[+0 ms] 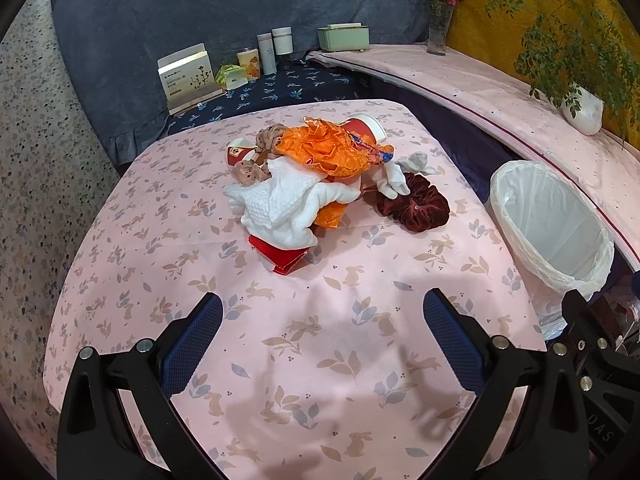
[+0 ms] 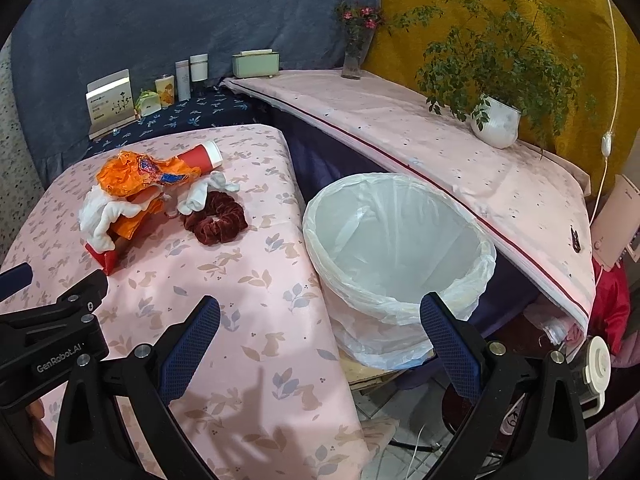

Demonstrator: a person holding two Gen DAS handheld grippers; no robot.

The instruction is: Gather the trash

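Observation:
A heap of trash lies mid-table on the pink cloth: a crumpled orange wrapper point(image 1: 328, 148) point(image 2: 138, 178), white tissue point(image 1: 280, 204) point(image 2: 100, 216), red paper cups point(image 1: 366, 128) point(image 2: 202, 158), a flattened red packet point(image 1: 282, 258) and a dark red scrunchie point(image 1: 416, 204) point(image 2: 216, 224). A white bin point(image 1: 552, 224) point(image 2: 396, 256) lined with a clear bag stands off the table's right edge. My left gripper point(image 1: 322, 328) is open and empty, short of the heap. My right gripper point(image 2: 320, 328) is open and empty, over the table's right edge beside the bin.
A pink-covered shelf point(image 1: 500, 96) point(image 2: 420, 148) runs behind the bin with a potted plant point(image 2: 496, 120), a flower vase point(image 2: 354, 60) and a green box point(image 1: 344, 36). Bottles and a card point(image 1: 188, 76) stand on the dark blue surface behind the table.

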